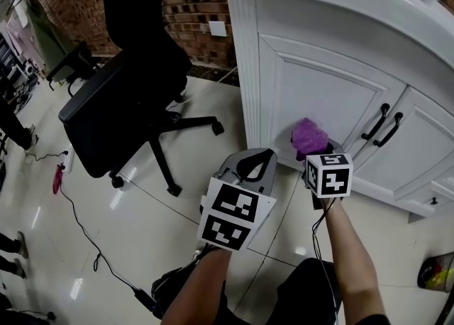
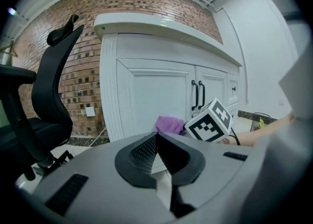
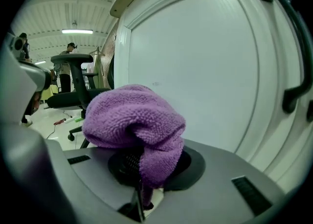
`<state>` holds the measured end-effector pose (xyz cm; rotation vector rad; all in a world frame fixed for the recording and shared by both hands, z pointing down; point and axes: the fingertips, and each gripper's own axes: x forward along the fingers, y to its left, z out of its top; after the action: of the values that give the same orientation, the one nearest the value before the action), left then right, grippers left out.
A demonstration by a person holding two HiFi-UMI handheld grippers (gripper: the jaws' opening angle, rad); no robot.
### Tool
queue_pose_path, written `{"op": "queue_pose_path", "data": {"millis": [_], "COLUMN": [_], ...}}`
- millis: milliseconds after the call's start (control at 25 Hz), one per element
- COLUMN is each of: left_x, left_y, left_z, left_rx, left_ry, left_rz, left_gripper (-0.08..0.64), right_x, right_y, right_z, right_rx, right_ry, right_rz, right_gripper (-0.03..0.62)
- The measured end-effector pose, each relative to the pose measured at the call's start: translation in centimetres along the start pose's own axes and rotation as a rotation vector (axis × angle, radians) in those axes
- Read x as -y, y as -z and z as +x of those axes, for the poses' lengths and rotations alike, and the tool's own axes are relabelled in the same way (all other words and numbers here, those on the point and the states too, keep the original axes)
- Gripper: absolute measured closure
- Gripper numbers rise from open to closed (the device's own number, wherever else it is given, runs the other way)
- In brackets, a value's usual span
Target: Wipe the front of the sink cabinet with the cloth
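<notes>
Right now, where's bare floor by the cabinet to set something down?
Bare tiles lie between the office chair and the cabinet corner. Crowded at its front: left gripper, right gripper, cloth. A cable crosses the left floor.

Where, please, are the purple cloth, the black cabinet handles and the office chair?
purple cloth (image 3: 129, 115): right gripper view, its bunched top.
black cabinet handles (image 1: 375, 122): head view, middle of the left one.
office chair (image 1: 110, 121): head view, its seat.
</notes>
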<state>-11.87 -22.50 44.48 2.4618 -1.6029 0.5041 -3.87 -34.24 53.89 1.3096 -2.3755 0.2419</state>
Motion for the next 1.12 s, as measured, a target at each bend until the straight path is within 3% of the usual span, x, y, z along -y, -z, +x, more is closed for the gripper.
{"op": "queue_pose_path", "data": {"millis": [160, 320, 520, 680, 800, 920, 1080, 1120], "left_x": [1.1, 3.3, 5.9, 7.1, 6.9, 6.1, 5.3, 5.2], "left_y": [0.6, 1.7, 1.9, -1.1, -3.8, -6.1, -10.2, -11.4], "left_z": [0.6, 2.0, 4.0, 4.9, 4.0, 2.1, -1.3, -2.3], "left_rx": [-0.034, -0.069, -0.052, 0.042, 0.098, 0.101, 0.095, 0.091], "left_ry": [0.014, 0.065, 0.107, 0.181, 0.201, 0.217, 0.207, 0.209], "left_rz": [0.026, 0.050, 0.174, 0.109, 0.147, 0.162, 0.332, 0.341], "left_gripper": [0.555, 0.555, 0.555, 0.555, 0.555, 0.555, 0.555, 0.555], "right_x": [1.5, 1.9, 1.9, 3.1, 2.9, 2.2, 1.7, 1.6], "right_y": [1.0, -0.2, -3.3, -5.9, -7.5, -9.1, -11.9, -12.7], "right_z": [-1.2, -3.9, -9.2, -13.1, -15.7, -17.7, -21.0, -22.1], "right_rx": [0.013, 0.113, 0.262, 0.328, 0.322, 0.270, 0.195, 0.181], "right_ry": [0.012, -0.022, -0.114, -0.131, -0.136, -0.121, -0.118, -0.119], "right_rz": [0.042, 0.092, 0.136, 0.130, 0.143, 0.118, 0.077, 0.073], "right_gripper": [0.534, 0.534, 0.534, 0.534, 0.534, 0.532, 0.532, 0.532]}}
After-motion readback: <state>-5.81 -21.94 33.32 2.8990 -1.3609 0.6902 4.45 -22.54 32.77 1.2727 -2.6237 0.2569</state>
